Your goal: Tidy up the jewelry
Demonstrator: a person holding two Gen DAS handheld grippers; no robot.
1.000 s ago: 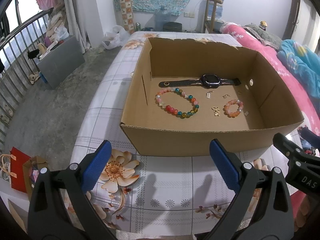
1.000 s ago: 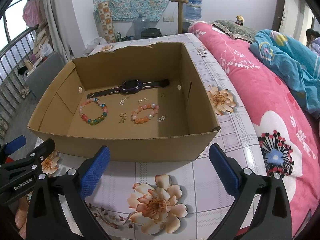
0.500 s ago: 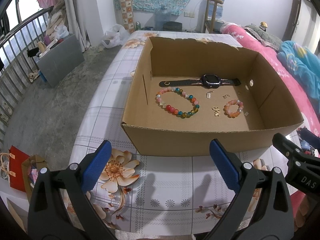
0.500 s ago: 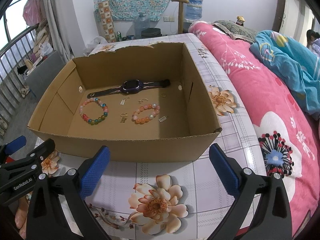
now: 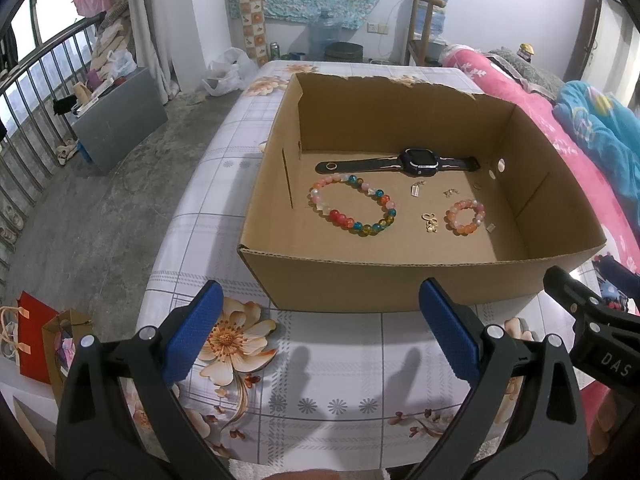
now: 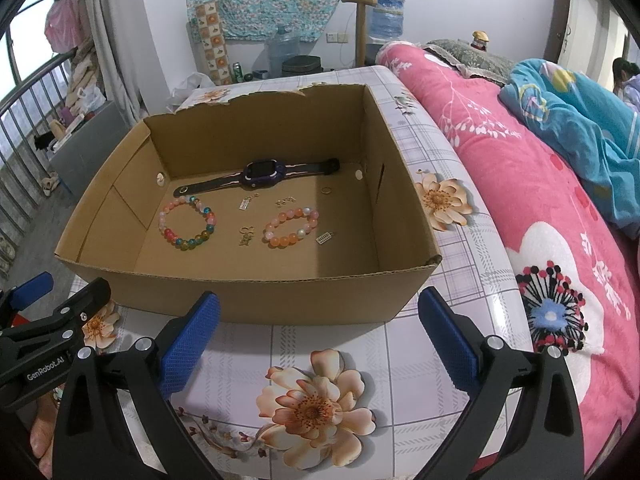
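An open cardboard box (image 5: 400,280) (image 6: 260,300) stands on the flowered table. Inside lie a dark watch (image 5: 416,161) (image 6: 264,171), a large multicoloured bead bracelet (image 5: 352,209) (image 6: 187,222), a small orange-pink bead bracelet (image 5: 465,217) (image 6: 291,227), and several small gold charms and rings (image 5: 430,223) (image 6: 246,236). My left gripper (image 5: 320,328) is open and empty, in front of the box's near wall. My right gripper (image 6: 320,332) is also open and empty in front of the box, to the right of the left one.
The table (image 5: 340,380) has a floral plaid cloth. A pink bedspread (image 6: 540,208) and blue blanket (image 6: 580,120) lie to the right. The floor drops off to the left (image 5: 100,200), with gift bags (image 5: 40,340) below the table's corner.
Both grippers have stayed almost still in front of the box. Nothing in the box has moved.
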